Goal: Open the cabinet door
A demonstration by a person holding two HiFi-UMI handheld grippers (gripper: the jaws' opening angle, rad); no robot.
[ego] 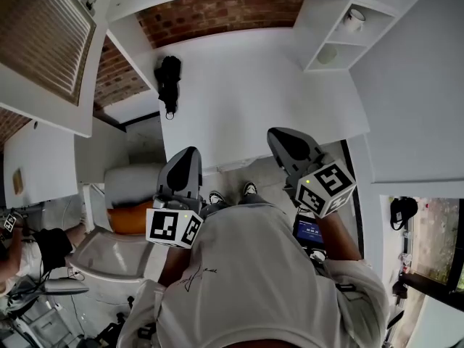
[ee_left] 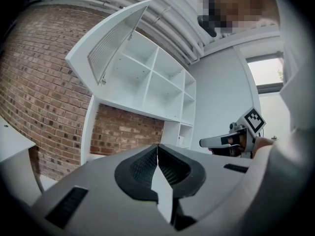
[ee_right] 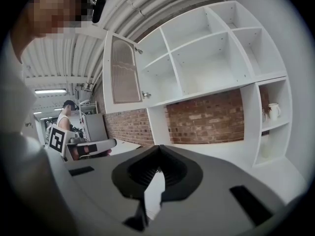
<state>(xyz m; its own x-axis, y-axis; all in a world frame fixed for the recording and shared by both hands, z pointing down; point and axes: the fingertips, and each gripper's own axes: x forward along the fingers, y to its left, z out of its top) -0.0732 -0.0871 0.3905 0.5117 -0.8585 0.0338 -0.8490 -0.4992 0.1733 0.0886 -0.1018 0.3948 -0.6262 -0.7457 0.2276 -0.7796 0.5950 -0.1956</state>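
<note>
Here, in the head view, we hold the left hand-held gripper [ego: 190, 154] and the right hand-held gripper [ego: 279, 136] above the white tabletop [ego: 254, 85], with the louvred cabinet door [ego: 43, 46] open at upper left. The left gripper view shows its jaws pressed together on nothing, with the door swung out from the shelving [ee_left: 157, 85]. The right gripper view shows its jaws pressed together too, and empty.

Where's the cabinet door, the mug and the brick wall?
cabinet door [ee_right: 124, 70], right gripper view, on its ribbed middle panel.
mug [ee_right: 273, 111], right gripper view, on its white side.
brick wall [ee_right: 206, 117], right gripper view, on the middle bricks.
</note>
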